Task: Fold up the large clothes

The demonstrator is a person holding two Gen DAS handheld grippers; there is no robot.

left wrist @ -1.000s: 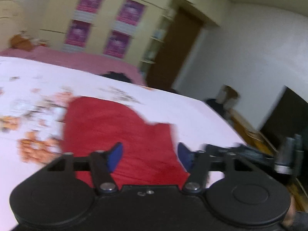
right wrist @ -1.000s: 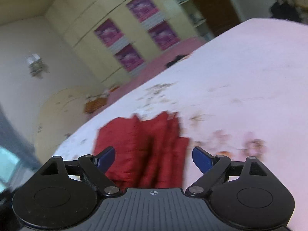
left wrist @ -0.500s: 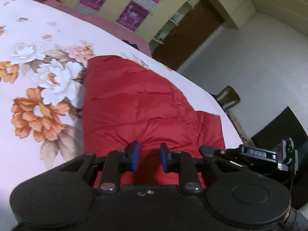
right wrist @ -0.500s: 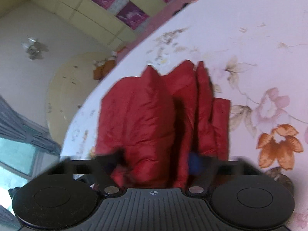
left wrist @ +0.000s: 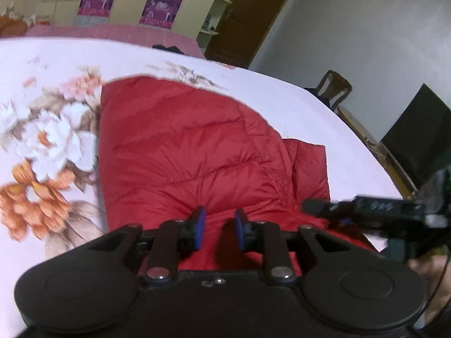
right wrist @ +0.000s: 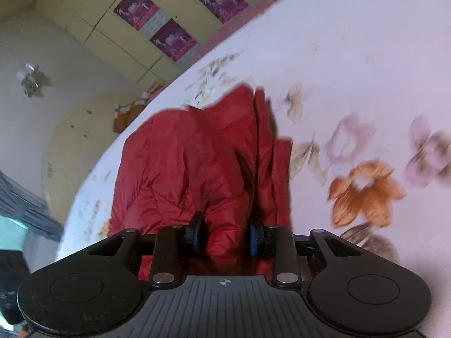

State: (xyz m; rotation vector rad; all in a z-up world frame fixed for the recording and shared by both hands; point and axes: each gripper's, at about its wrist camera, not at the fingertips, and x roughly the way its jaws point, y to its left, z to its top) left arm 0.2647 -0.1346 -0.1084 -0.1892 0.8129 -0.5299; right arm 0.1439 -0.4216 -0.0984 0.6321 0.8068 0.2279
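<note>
A red quilted down jacket [left wrist: 183, 152] lies partly folded on a white floral bedsheet [left wrist: 48, 146]. My left gripper [left wrist: 217, 226] is at the jacket's near edge, its blue pads closed on a bunch of red fabric. The right gripper shows at the right of the left wrist view [left wrist: 363, 207]. In the right wrist view the jacket [right wrist: 180, 163] is bunched up, and my right gripper [right wrist: 225, 236] is shut on a thick fold of it at the near edge.
The bed's right edge [left wrist: 366, 152] curves near a wooden chair [left wrist: 334, 87] and a dark screen [left wrist: 420, 135]. Yellow wardrobes with purple posters [left wrist: 157, 5] and a brown door [left wrist: 248, 19] stand behind. A round headboard [right wrist: 81, 140] is at the left.
Both grippers dropped from above the jacket to its near edge and closed on the fabric. The near edge is now lifted and bunched in both grippers.
</note>
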